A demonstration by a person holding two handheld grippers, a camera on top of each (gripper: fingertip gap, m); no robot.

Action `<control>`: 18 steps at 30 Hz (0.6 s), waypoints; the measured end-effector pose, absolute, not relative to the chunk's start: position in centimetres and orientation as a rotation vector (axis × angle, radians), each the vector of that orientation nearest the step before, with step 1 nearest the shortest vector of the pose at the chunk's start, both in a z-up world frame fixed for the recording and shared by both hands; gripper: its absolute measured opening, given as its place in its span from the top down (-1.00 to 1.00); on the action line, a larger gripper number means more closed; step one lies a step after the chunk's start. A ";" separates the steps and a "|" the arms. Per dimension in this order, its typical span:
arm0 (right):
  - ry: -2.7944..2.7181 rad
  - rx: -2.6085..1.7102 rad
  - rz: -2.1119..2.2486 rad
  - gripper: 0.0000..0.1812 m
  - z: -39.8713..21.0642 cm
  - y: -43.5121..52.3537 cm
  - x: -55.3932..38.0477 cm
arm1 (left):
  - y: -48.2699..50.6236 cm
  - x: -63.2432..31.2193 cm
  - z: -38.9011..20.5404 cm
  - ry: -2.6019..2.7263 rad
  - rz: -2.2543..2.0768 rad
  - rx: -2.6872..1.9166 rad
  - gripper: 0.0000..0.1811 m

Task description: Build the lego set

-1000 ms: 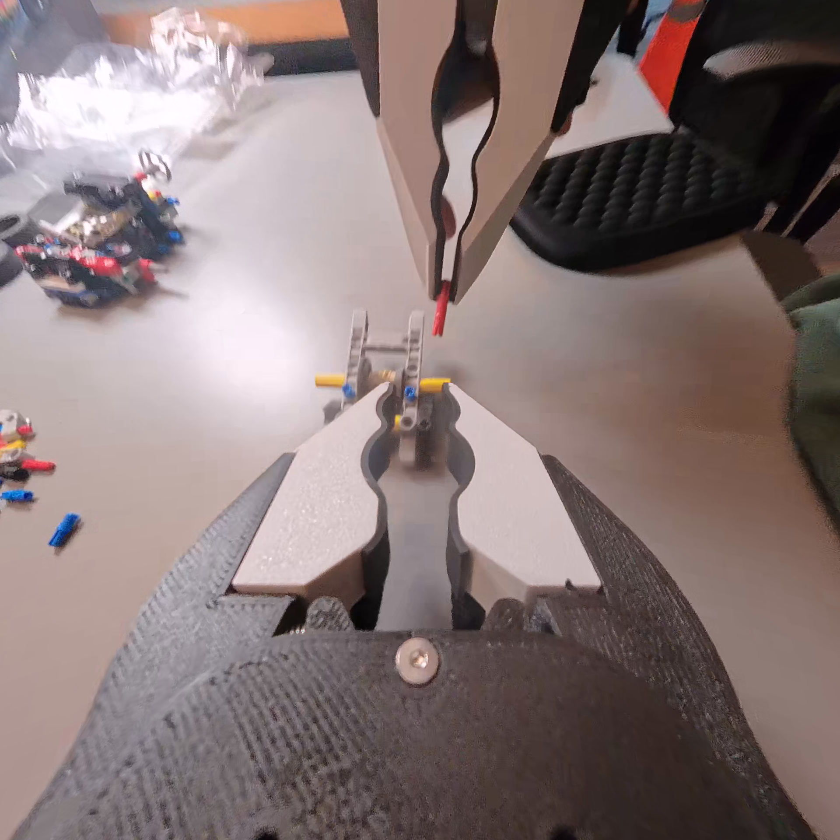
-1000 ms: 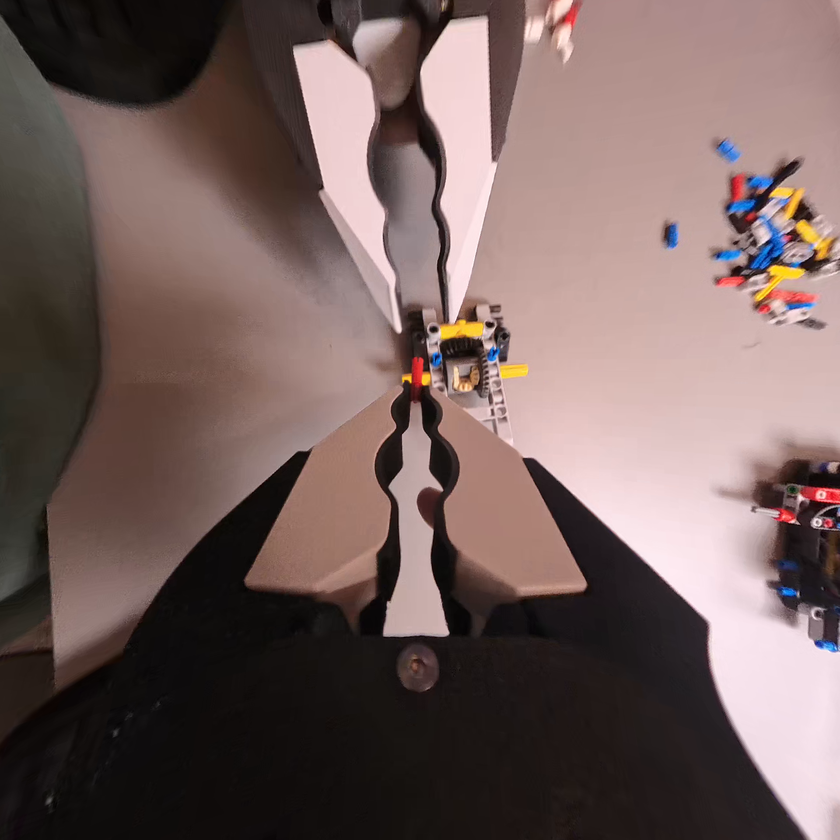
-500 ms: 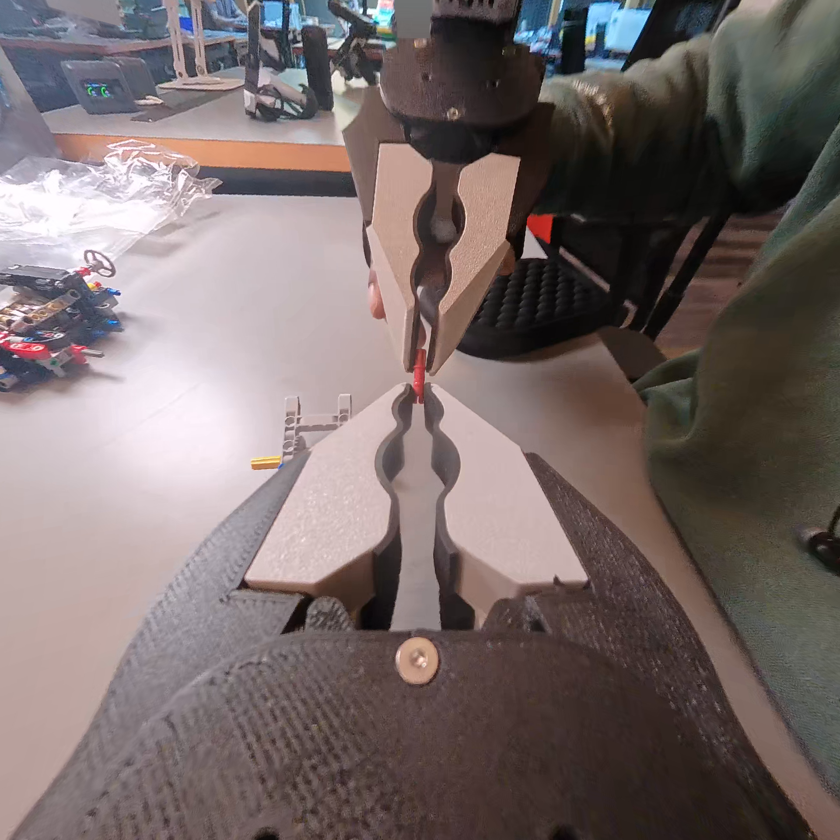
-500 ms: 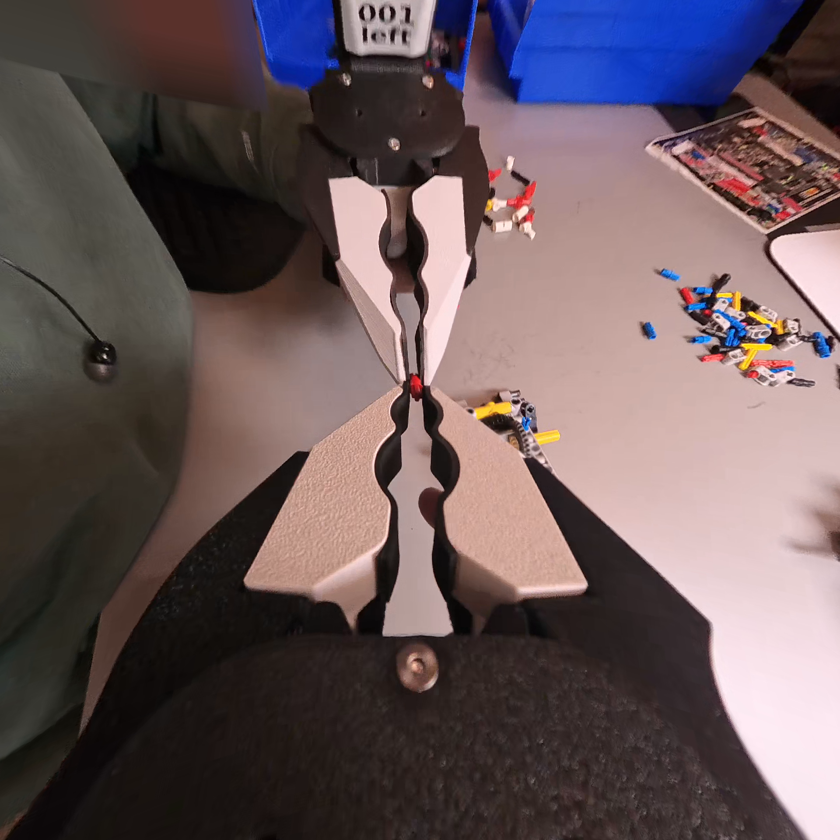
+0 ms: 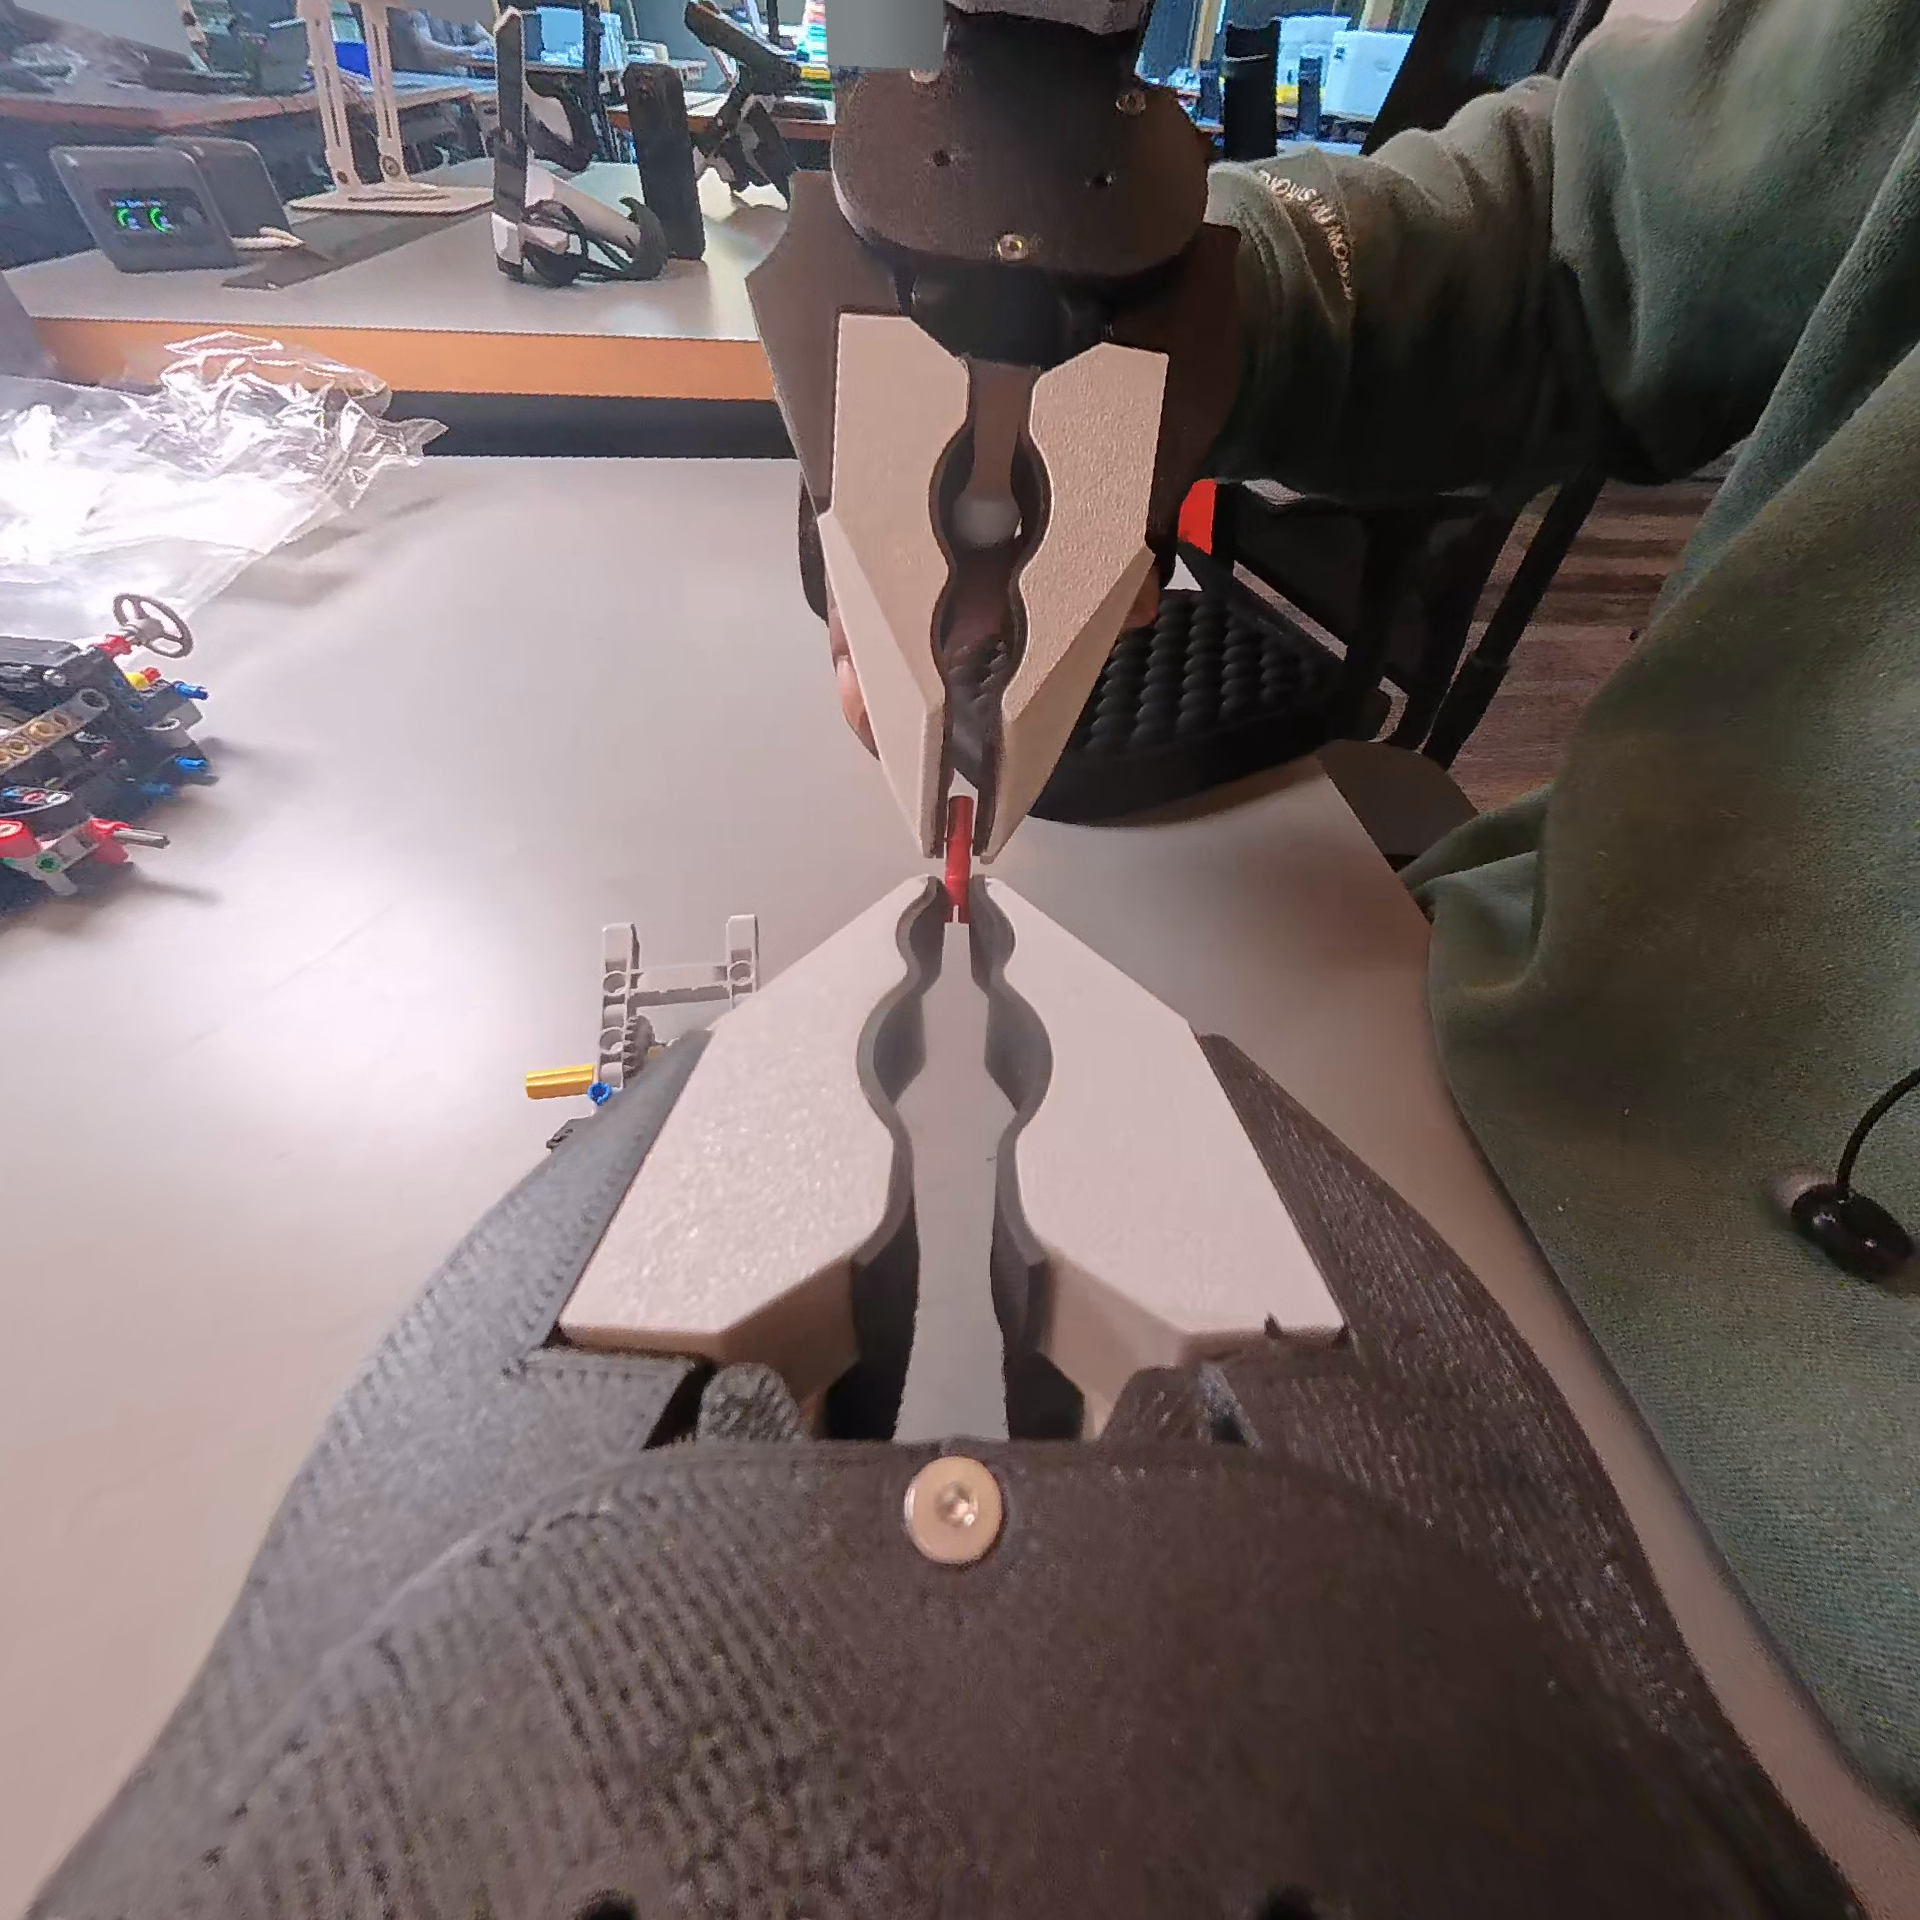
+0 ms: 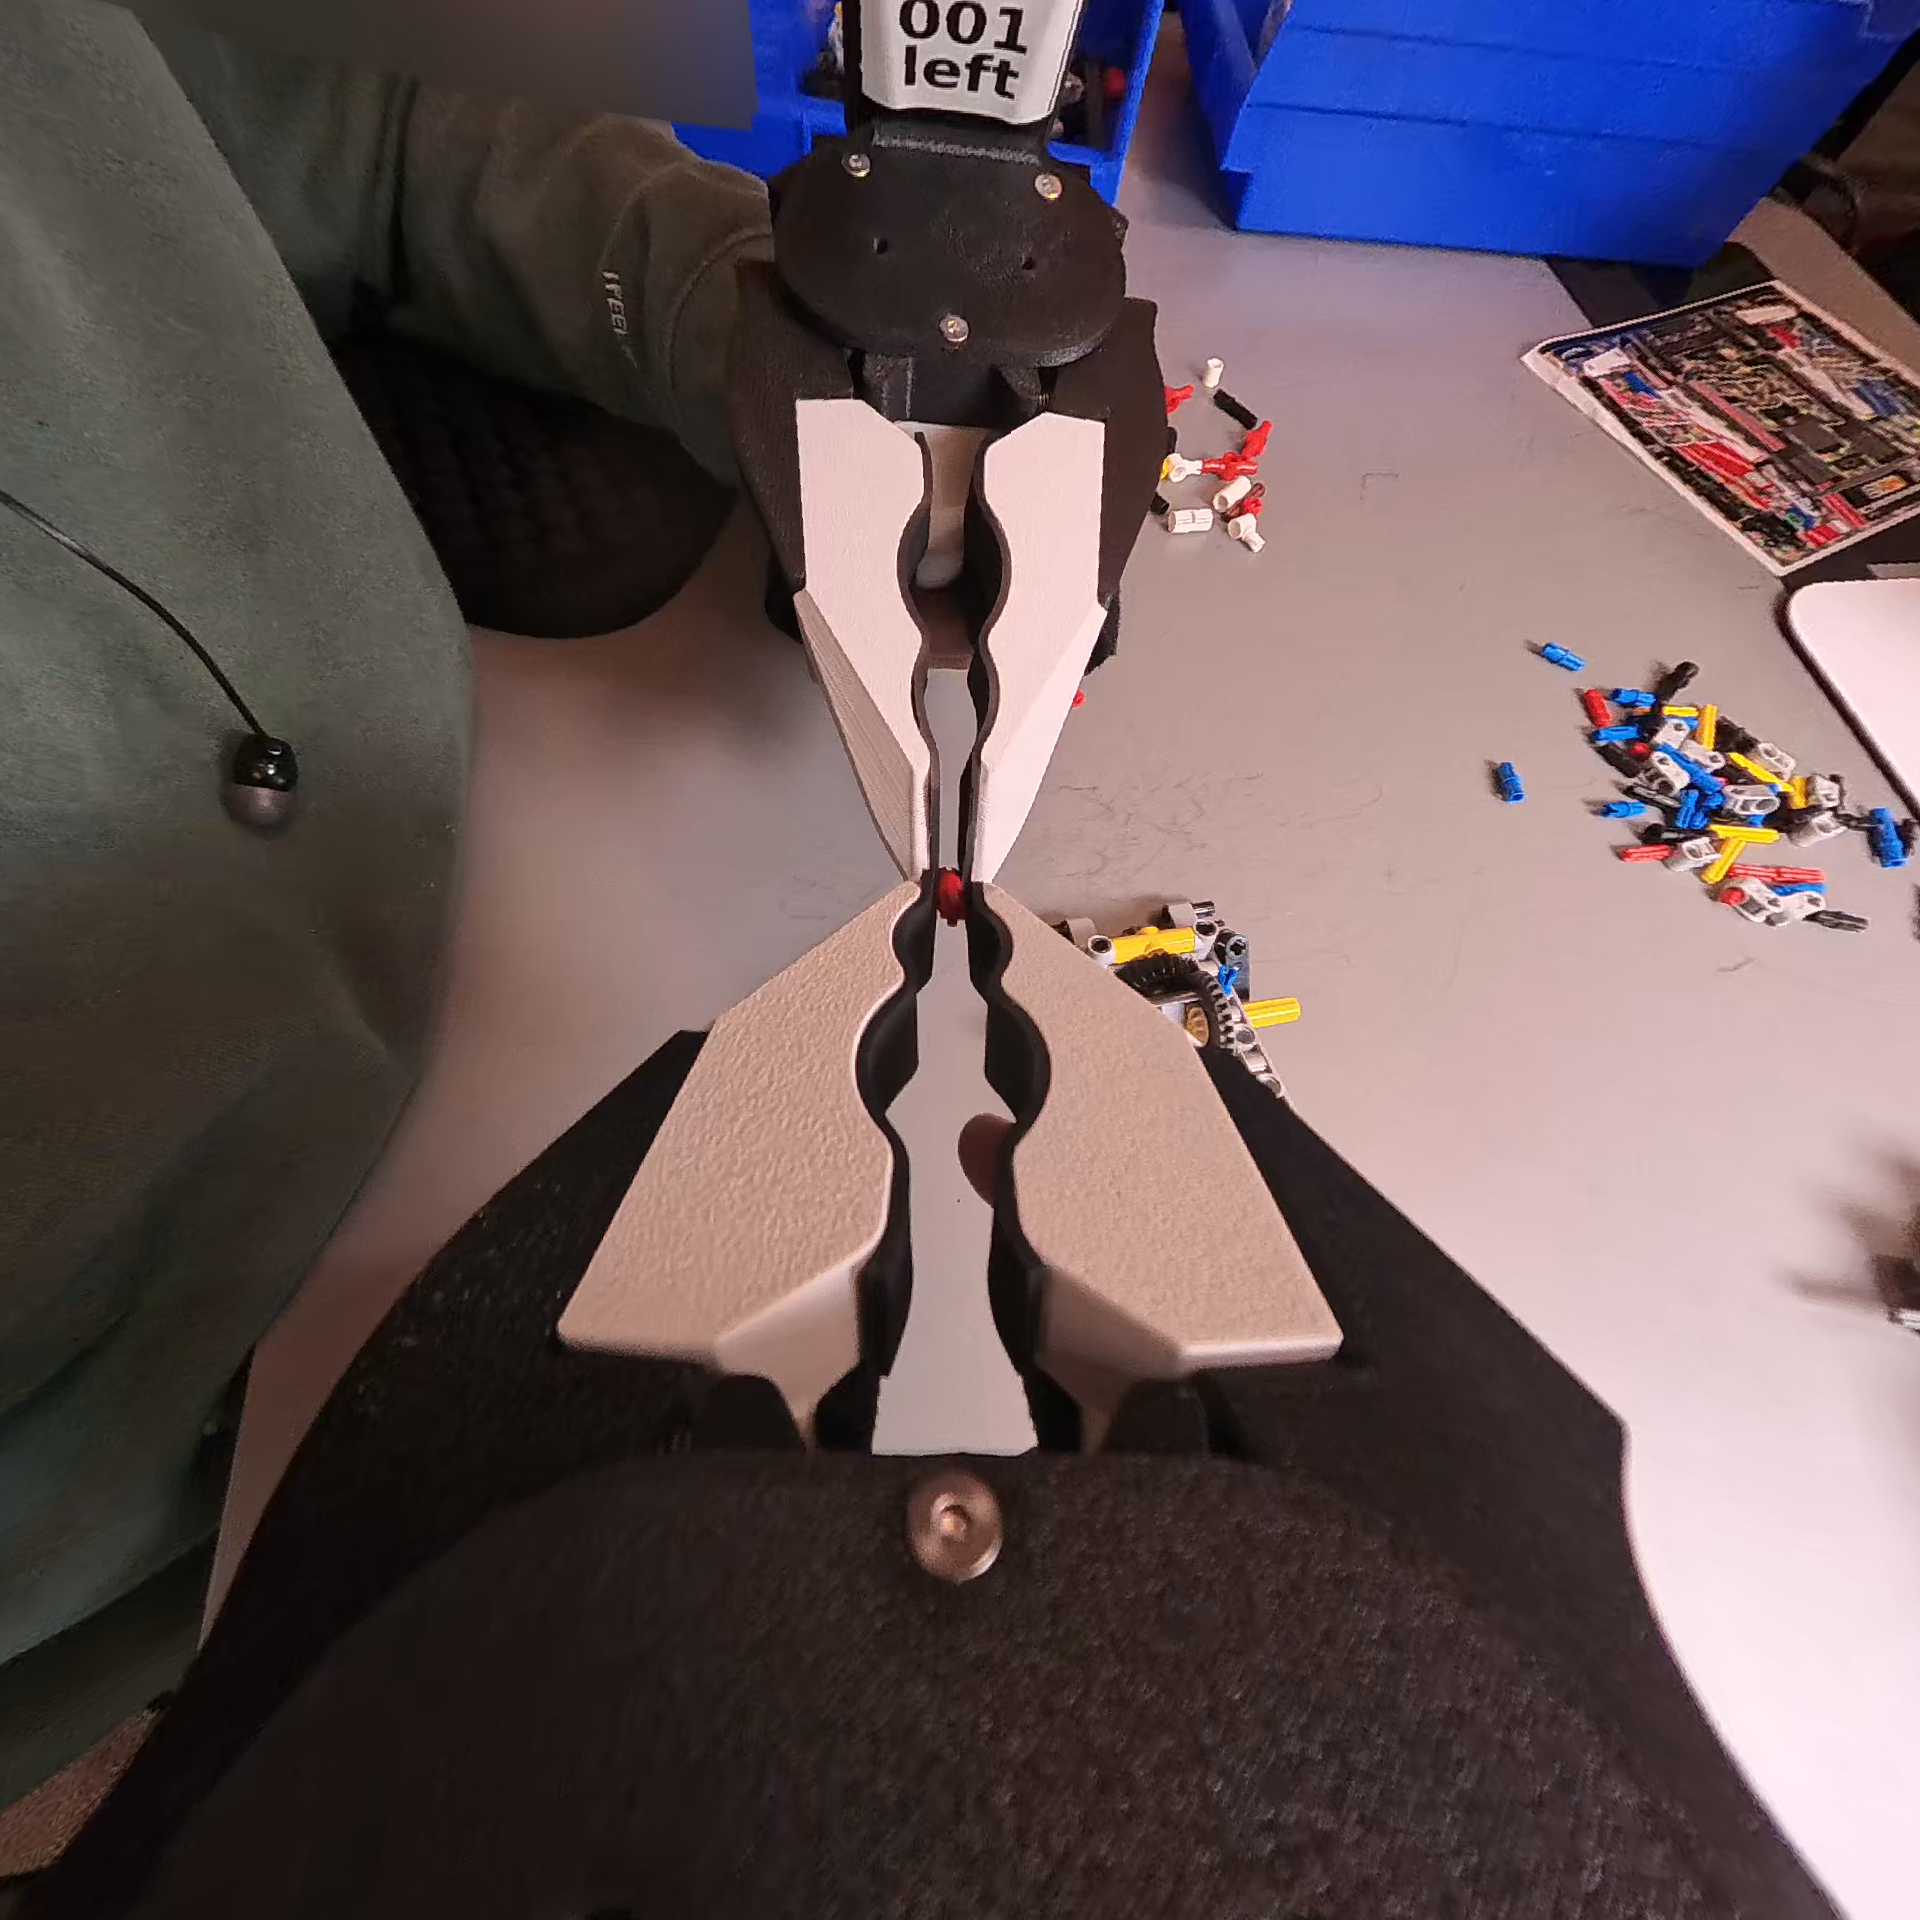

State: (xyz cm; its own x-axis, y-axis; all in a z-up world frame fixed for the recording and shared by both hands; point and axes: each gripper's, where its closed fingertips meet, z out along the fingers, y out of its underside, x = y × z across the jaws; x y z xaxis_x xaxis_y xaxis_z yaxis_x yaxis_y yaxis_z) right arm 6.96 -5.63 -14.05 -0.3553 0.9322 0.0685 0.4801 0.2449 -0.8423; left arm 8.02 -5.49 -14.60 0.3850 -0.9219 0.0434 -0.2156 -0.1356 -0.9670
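Observation:
A small red pin [image 5: 958,844] is held in the air between the two grippers, which meet tip to tip. My right gripper [image 6: 947,902] is shut on it; in the left wrist view it comes down from above [image 5: 961,844]. My left gripper [image 5: 956,896] is closed narrowly on the pin's other end; in the right wrist view it comes from above [image 6: 948,868]. The pin shows there as a red dot [image 6: 948,896]. A grey frame assembly [image 5: 665,987] with a gear and yellow axles lies on the table below, also in the right wrist view [image 6: 1195,971].
A partly built car [image 5: 73,748] and a clear plastic bag [image 5: 177,457] lie at the left. Loose pieces [image 6: 1725,800], small white and red parts [image 6: 1221,468], a booklet [image 6: 1745,416] and blue bins [image 6: 1507,114] are around. A black chair seat [image 5: 1195,696] stands at the table edge. Less than 4 cm separates the two grippers' tips. The partly built car [image 5: 73,748] is about 30 cm from both grippers' fingertips.
My left gripper let go of the grey assembly, which now lies on the table, rose and closed on the red pin. Both grippers tilted up; in the last half second little moved.

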 end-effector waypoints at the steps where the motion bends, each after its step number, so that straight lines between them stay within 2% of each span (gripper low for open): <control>1: -1.949 -1.282 1.006 0.95 -14.1 -5.7 7.0 | -5.5 8.0 -14.6 1.035 -0.855 -1.608 0.98; 9: -1.966 -1.281 0.970 0.96 -14.1 -5.2 6.8 | -5.0 7.6 -14.7 1.010 -0.849 -1.627 0.97; 12: -2.009 -1.317 0.870 0.97 -14.9 -3.6 7.1 | -3.5 5.5 -16.5 1.027 -0.733 -1.728 0.78; 18: -2.190 -1.366 0.550 0.98 -18.3 -1.0 6.9 | -2.5 3.2 -22.1 1.114 -0.566 -1.992 0.70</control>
